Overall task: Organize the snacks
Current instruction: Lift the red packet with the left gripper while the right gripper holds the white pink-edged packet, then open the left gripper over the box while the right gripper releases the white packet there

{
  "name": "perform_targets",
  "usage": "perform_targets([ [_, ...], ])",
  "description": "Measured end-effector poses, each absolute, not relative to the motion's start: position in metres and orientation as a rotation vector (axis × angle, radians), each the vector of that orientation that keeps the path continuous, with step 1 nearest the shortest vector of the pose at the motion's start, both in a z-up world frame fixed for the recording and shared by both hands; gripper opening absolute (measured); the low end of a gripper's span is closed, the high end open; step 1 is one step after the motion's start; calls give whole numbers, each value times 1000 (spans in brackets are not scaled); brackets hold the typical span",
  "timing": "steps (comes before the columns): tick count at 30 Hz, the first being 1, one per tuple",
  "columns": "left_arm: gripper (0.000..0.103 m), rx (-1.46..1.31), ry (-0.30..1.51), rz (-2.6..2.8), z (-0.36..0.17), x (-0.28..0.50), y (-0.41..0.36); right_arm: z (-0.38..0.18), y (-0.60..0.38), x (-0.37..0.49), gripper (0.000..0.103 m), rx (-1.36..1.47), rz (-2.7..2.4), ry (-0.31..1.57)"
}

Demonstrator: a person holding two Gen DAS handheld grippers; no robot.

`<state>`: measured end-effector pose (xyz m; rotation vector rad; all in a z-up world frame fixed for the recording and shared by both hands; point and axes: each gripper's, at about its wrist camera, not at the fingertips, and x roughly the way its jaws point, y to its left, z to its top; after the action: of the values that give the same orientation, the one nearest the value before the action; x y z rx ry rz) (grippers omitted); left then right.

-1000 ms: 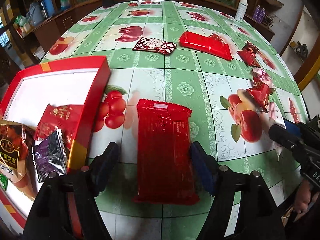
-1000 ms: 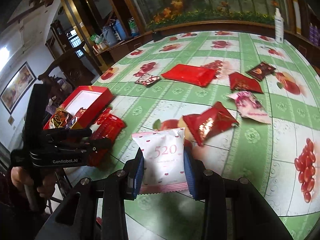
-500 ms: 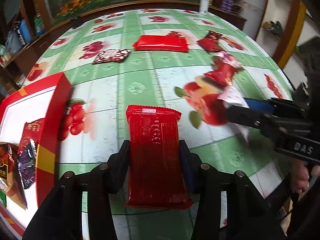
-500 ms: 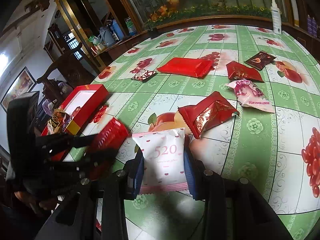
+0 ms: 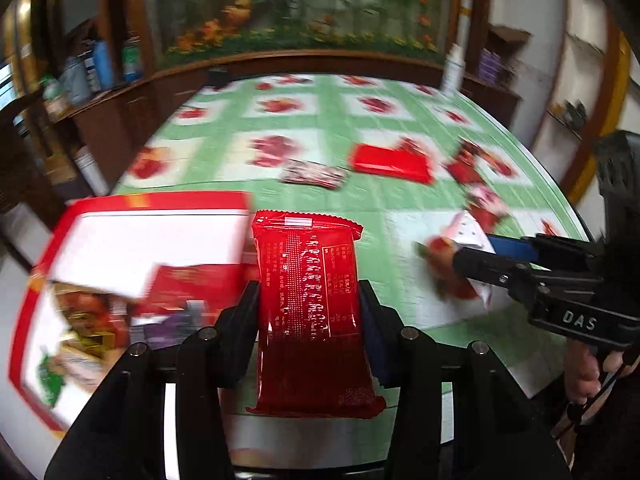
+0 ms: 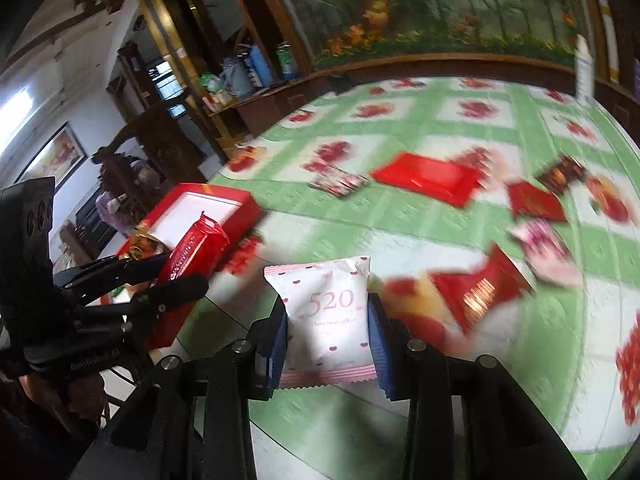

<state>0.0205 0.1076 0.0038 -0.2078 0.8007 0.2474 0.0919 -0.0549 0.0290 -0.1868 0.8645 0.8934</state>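
Observation:
My left gripper (image 5: 308, 320) is shut on a long red snack pack (image 5: 310, 304) and holds it in the air beside the red box (image 5: 156, 204), which holds several snacks. In the right wrist view the left gripper (image 6: 160, 276) carries the red snack pack (image 6: 196, 248) in front of the red box (image 6: 212, 200). My right gripper (image 6: 326, 320) is shut on a white "520" pouch (image 6: 326, 312), lifted above the table; the right gripper (image 5: 472, 252) also shows in the left wrist view. Both views are motion-blurred.
Loose snacks lie on the green fruit-print tablecloth (image 6: 440, 220): a big red pack (image 6: 428, 178), a dark patterned packet (image 6: 340, 182), a red triangular pouch (image 6: 480, 292), a pink packet (image 6: 544, 240) and small red ones. A white bottle (image 6: 582, 68) stands at the far edge.
The left gripper closed on the red pack, lifted it and swung left toward the red box. The right gripper has lifted the 520 pouch higher and moved left.

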Motion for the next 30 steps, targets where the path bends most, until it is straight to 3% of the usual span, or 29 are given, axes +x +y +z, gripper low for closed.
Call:
perform_targets([
  [12,45,-306,796,561,-6,-39,201,35,103,56,38,-245,1138,830],
  [15,49,-316,769,653,-4,-49,213,38,126,56,45,-183,1169,841],
  [17,55,-299,743,694,-1,-54,216,41,128,61,57,-147,1185,861],
  [19,71,-284,735,700,0,-54,213,43,118,69,63,-102,1165,837],
  [20,72,-278,733,683,0,-52,210,43,113,72,63,-96,1152,824],
  [30,72,-157,830,425,-10,3,136,35,-38,154,63,18,777,812],
])
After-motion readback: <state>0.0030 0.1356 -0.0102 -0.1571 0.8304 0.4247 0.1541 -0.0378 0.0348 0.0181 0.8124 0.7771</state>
